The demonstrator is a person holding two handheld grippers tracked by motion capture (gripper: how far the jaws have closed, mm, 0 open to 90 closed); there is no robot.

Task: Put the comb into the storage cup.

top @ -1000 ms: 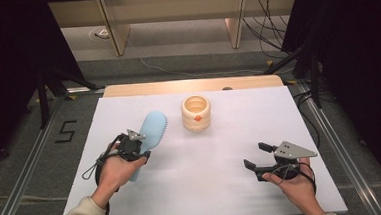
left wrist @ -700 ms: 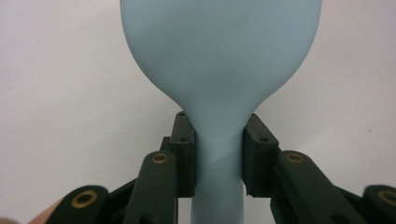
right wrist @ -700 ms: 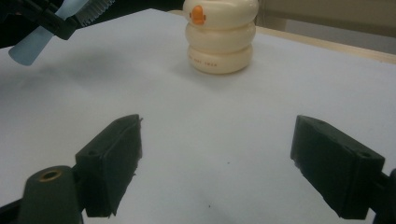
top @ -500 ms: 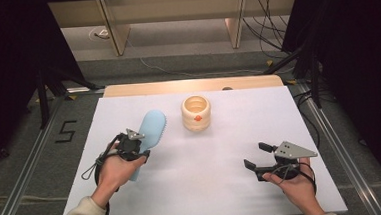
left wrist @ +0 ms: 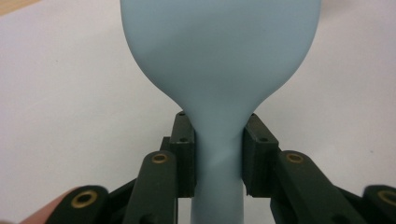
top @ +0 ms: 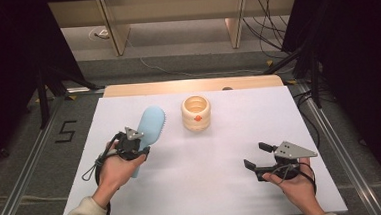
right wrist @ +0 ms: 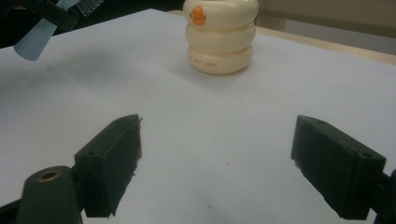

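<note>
A light blue hairbrush (top: 149,127) is held over the left part of the white table (top: 203,187), bristles facing right. My left gripper (top: 131,146) is shut on its handle; in the left gripper view the two black pads (left wrist: 184,156) squeeze the narrow neck of the brush (left wrist: 219,60). A cream ribbed cup (top: 196,113) with an orange mark stands at the table's middle back, and it appears again as the cup (right wrist: 219,35) in the right gripper view. My right gripper (top: 256,156) hovers low at the right front, open, nothing between its fingers (right wrist: 112,163).
A wooden strip (top: 192,86) runs along the table's far edge. Metal rails (top: 325,129) flank both sides. Cables lie on the floor behind, and a "5" mark (top: 65,131) is on the floor at the left.
</note>
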